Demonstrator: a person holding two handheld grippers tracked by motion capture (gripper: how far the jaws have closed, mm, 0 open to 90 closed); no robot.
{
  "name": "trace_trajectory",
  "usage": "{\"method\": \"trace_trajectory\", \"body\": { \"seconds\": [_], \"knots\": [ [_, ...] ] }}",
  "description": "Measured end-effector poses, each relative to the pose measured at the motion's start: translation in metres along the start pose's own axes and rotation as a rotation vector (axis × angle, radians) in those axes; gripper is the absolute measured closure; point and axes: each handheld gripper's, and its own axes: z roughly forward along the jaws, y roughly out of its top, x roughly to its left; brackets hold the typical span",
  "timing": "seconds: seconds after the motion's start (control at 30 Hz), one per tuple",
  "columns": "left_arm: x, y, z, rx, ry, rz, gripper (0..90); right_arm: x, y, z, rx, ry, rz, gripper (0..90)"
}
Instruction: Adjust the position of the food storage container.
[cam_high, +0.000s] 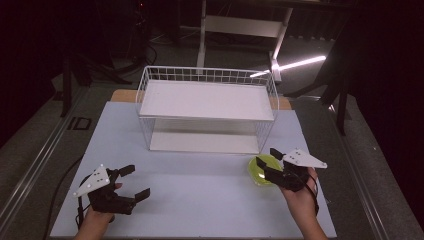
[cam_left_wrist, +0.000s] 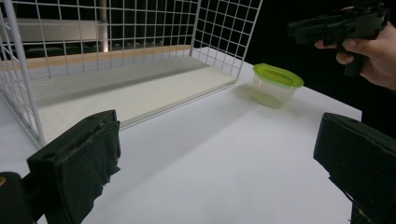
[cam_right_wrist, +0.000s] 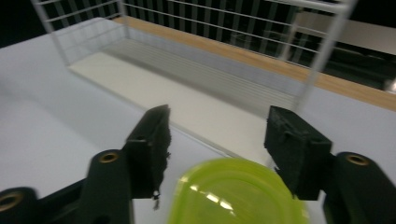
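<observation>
I am working at a smooth white table (cam_high: 200, 190) in a dark room, with one bright strip of light (cam_high: 300, 63) lying on the floor beyond it. One white wire rack (cam_high: 207, 107) with two flat shelves is standing at the far middle. One small round tub (cam_high: 263, 170), clear plastic with a lime-green lid, is sitting just right of the rack's front corner. My right gripper (cam_high: 266, 159) is hovering over the tub, jaws spread and gripping nothing. My left gripper (cam_high: 135, 182) is resting wide open and empty, well apart.

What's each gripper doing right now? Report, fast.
Left gripper: open, holding nothing.
Right gripper: open, jaws above the tub, not gripping it.
</observation>
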Motion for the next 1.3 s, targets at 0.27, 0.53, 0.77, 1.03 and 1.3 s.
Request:
{"method": "trace_trajectory", "body": {
  "seconds": [0.27, 0.53, 0.77, 1.03, 1.3],
  "knots": [
    [-0.001, 0.000, 0.000, 0.002, 0.000, 0.008, 1.5, -0.026, -0.009, -0.002, 0.049, -0.063, 0.045, 68.9],
    [-0.002, 0.000, -0.001, 0.007, 0.006, 0.015, 1.5, -0.045, -0.025, 0.000, 0.113, -0.139, 0.039, 89.9],
    [-0.002, 0.000, -0.001, 0.009, 0.008, 0.021, 1.5, -0.058, -0.048, -0.003, 0.178, -0.186, 0.047, 90.0],
    [-0.002, 0.000, -0.001, 0.019, 0.008, 0.028, 1.5, -0.065, -0.075, 0.000, 0.248, -0.179, 0.100, 90.0],
    [-0.003, 0.001, -0.001, 0.019, 0.005, 0.035, 1.5, -0.056, -0.086, 0.018, 0.317, -0.123, 0.080, 90.0]
  ]
}}
